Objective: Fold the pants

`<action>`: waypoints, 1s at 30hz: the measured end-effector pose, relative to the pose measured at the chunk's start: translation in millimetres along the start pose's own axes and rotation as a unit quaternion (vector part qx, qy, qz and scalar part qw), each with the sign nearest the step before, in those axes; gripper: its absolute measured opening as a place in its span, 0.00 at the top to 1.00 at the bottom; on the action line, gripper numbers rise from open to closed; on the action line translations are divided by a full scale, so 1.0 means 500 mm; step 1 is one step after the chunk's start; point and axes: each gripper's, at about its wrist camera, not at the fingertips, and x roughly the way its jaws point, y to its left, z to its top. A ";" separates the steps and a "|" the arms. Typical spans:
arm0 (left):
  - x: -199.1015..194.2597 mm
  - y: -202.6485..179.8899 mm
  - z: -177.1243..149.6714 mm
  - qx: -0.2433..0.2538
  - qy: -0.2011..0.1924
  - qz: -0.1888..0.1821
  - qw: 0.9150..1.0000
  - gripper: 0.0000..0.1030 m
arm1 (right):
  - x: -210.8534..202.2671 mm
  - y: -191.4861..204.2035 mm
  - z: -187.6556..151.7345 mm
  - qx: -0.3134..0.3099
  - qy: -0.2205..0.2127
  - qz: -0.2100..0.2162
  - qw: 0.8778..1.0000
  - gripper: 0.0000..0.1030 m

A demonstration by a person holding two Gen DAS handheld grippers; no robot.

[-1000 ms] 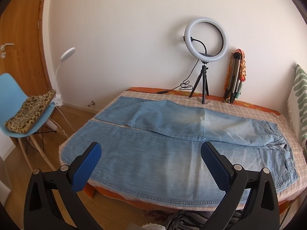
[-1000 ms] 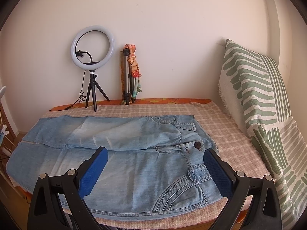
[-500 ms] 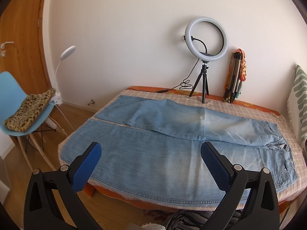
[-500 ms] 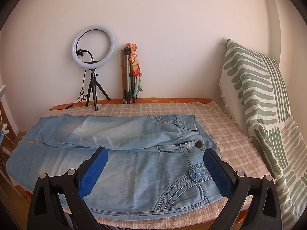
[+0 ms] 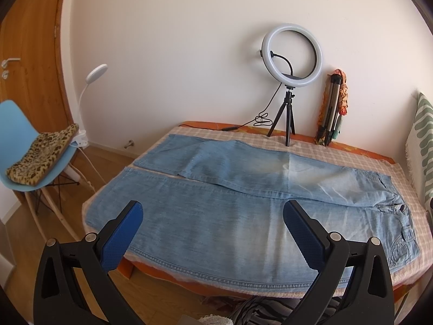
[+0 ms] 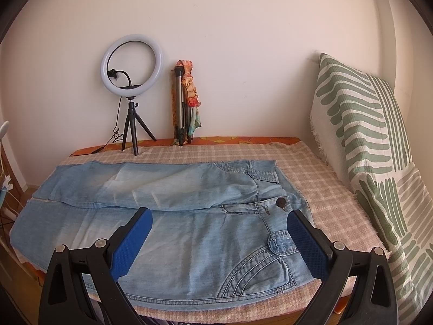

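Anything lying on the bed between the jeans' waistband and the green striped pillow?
Nothing: in the right wrist view, only bare checked blanket separates the jeans from the pillow.

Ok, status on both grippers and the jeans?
Left gripper open, empty. Right gripper open, empty. Jeans flat on bed, unfolded. Ring light behind, clear of them.

left wrist: above near bed edge, facing wall, over jeans legs (image 5: 216,216) | right wrist: same, over waistband | shared: ring light (image 5: 292,54)
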 end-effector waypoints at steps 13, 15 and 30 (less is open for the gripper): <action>0.005 -0.006 0.000 0.001 0.003 -0.001 1.000 0.00 | 0.002 -0.002 -0.002 0.000 0.000 0.000 1.000 0.02; 0.005 -0.006 0.000 0.001 0.003 -0.001 1.000 0.00 | 0.002 -0.002 -0.002 0.000 0.001 0.000 1.000 0.02; 0.037 0.009 -0.008 0.003 0.016 0.013 1.000 0.00 | 0.035 -0.006 -0.012 -0.007 0.008 0.011 1.000 0.02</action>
